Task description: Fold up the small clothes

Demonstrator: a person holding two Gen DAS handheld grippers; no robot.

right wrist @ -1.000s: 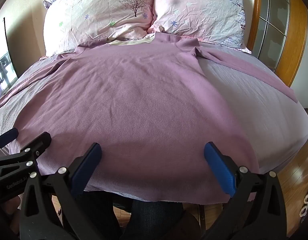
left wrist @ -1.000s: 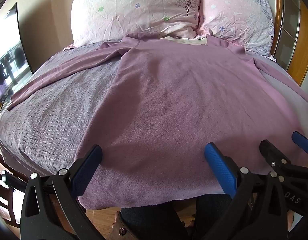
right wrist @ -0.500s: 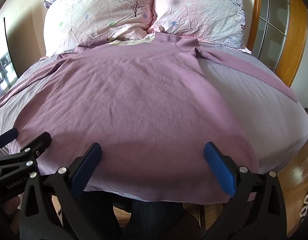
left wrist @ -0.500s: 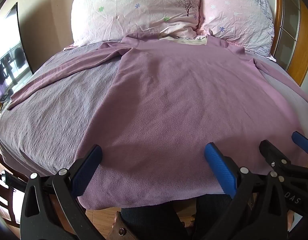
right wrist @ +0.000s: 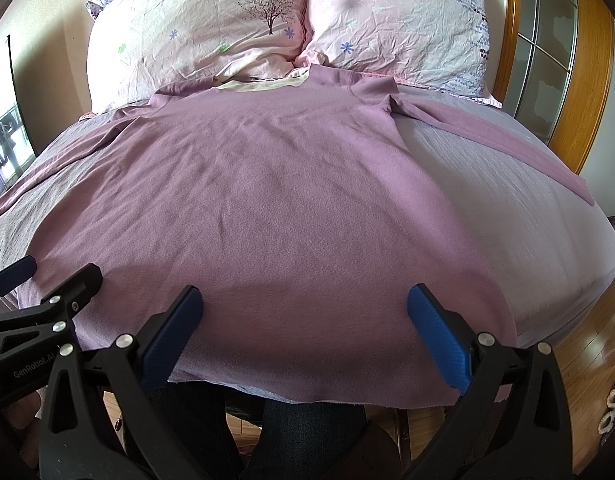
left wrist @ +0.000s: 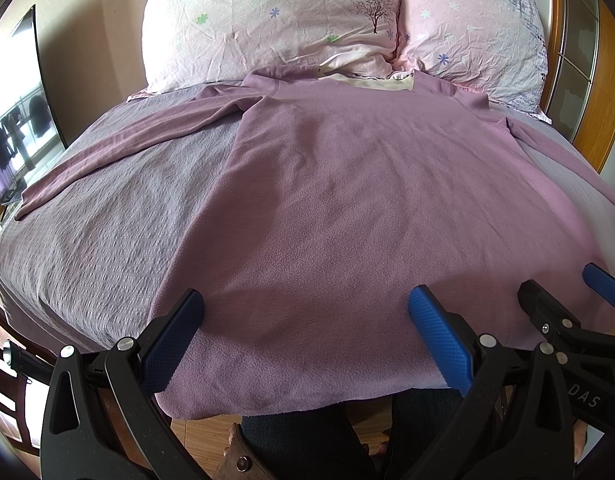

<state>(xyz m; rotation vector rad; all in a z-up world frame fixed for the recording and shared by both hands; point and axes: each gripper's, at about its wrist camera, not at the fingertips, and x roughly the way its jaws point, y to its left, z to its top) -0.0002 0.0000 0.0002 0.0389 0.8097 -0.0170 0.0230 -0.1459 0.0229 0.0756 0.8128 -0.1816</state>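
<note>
A mauve long-sleeved fleece top (left wrist: pixel 347 208) lies flat on the bed, collar toward the pillows, hem hanging over the near edge. Its left sleeve (left wrist: pixel 119 148) stretches out left, its right sleeve (right wrist: pixel 507 144) stretches out right. The top fills the right wrist view too (right wrist: pixel 267 200). My left gripper (left wrist: pixel 303 320) is open and empty above the hem's left part. My right gripper (right wrist: pixel 303 320) is open and empty above the hem's right part. Each gripper shows at the other view's edge: the right gripper (left wrist: pixel 563 292), the left gripper (right wrist: pixel 51 276).
The bed has a grey-lilac sheet (left wrist: pixel 87 248). Two floral pillows (left wrist: pixel 267 20) (right wrist: pixel 395 16) lean at the head. A wooden frame with glass panels (right wrist: pixel 547 60) stands at right. A window (left wrist: pixel 11 120) is at left. Wood floor (right wrist: pixel 587 344) and the person's legs lie below.
</note>
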